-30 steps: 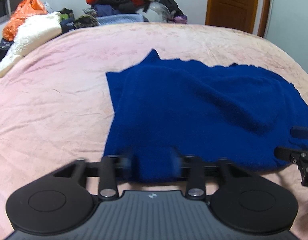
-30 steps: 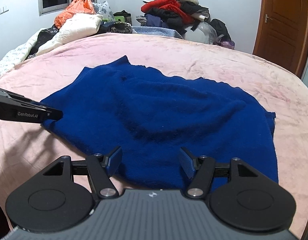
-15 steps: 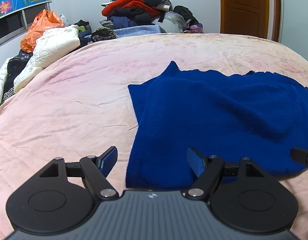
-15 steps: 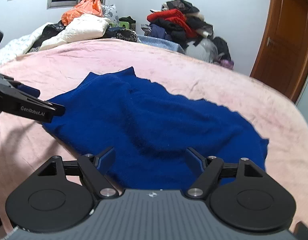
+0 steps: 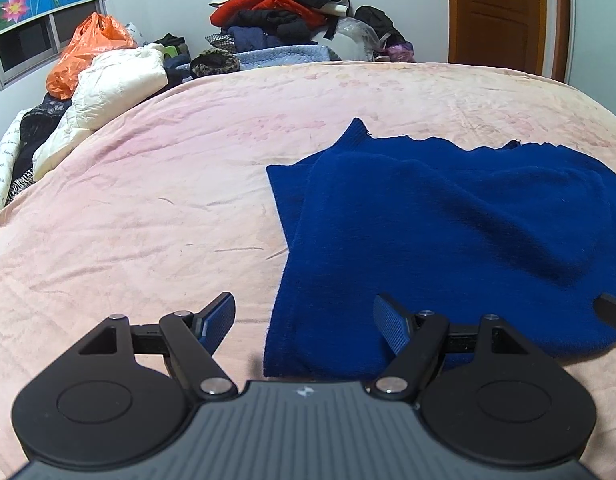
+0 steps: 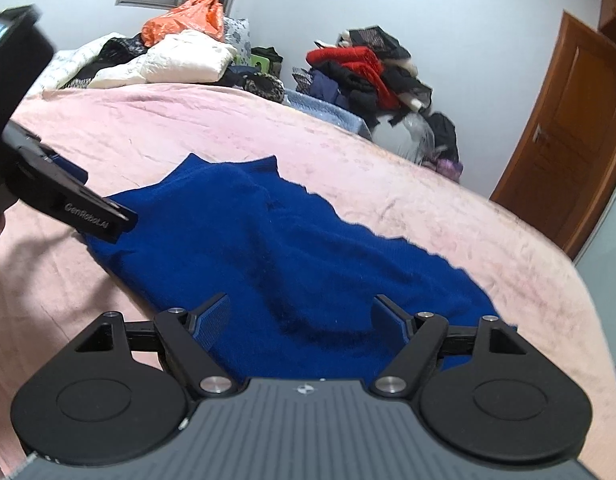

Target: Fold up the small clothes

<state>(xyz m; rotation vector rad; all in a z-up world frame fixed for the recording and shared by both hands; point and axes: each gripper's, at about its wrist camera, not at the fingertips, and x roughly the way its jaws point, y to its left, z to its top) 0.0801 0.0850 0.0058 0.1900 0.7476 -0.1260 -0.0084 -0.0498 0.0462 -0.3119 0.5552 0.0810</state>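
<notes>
A dark blue fleece garment [image 5: 448, 224] lies folded over on the pink bedspread [image 5: 148, 208]; it also shows in the right wrist view [image 6: 268, 248]. My left gripper [image 5: 304, 320] is open and empty, held above the garment's near left corner. My right gripper [image 6: 300, 318] is open and empty, above the garment's near edge. The left gripper's finger [image 6: 80, 208] shows at the left of the right wrist view, over the garment's left end. A tip of the right gripper [image 5: 612, 308] shows at the right edge of the left wrist view.
A pile of clothes [image 5: 284, 16] stands beyond the bed's far side. A white quilt [image 5: 116, 80] and an orange bag [image 5: 88, 52] lie at the far left. A wooden door [image 5: 496, 12] is at the back right.
My left gripper opened, let go of the garment's edge and pulled back to the left. My right gripper lifted and tilted, staying open. The garment lies still.
</notes>
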